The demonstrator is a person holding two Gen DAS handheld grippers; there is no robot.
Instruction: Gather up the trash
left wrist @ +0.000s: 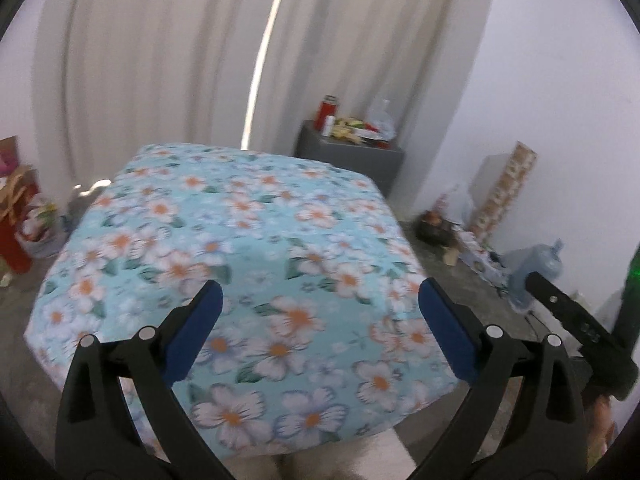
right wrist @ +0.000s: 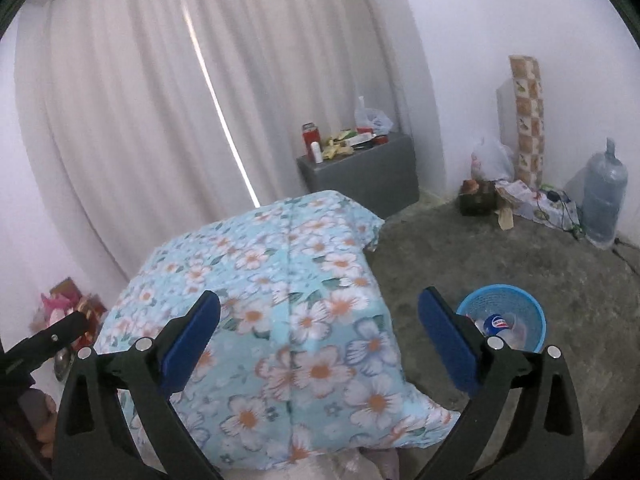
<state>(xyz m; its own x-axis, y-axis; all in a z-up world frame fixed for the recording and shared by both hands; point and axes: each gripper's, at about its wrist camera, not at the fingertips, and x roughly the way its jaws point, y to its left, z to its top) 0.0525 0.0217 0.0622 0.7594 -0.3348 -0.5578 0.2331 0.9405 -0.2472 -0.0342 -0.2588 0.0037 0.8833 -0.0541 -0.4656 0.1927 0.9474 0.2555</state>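
Dim, soft daylight through the curtain gap (left wrist: 264,56) (glaring); slight blur, fisheye-bent dark edges.

table (right wrist: 256,264) under blue floral cloth (left wrist: 248,248), top bare; blue basket (right wrist: 536,312) with trash on concrete floor (right wrist: 500,256) just beside it

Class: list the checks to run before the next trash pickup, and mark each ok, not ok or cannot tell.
1. Left gripper open and empty: ok.
2. Right gripper open and empty: ok.
3. Blue basket upright on the floor, right of the table: ok.
4. Basket has room left: cannot tell; a Pepsi can already lies inside.
5. Floral tablecloth free of trash: ok.
6. Next piece of trash located: cannot tell.
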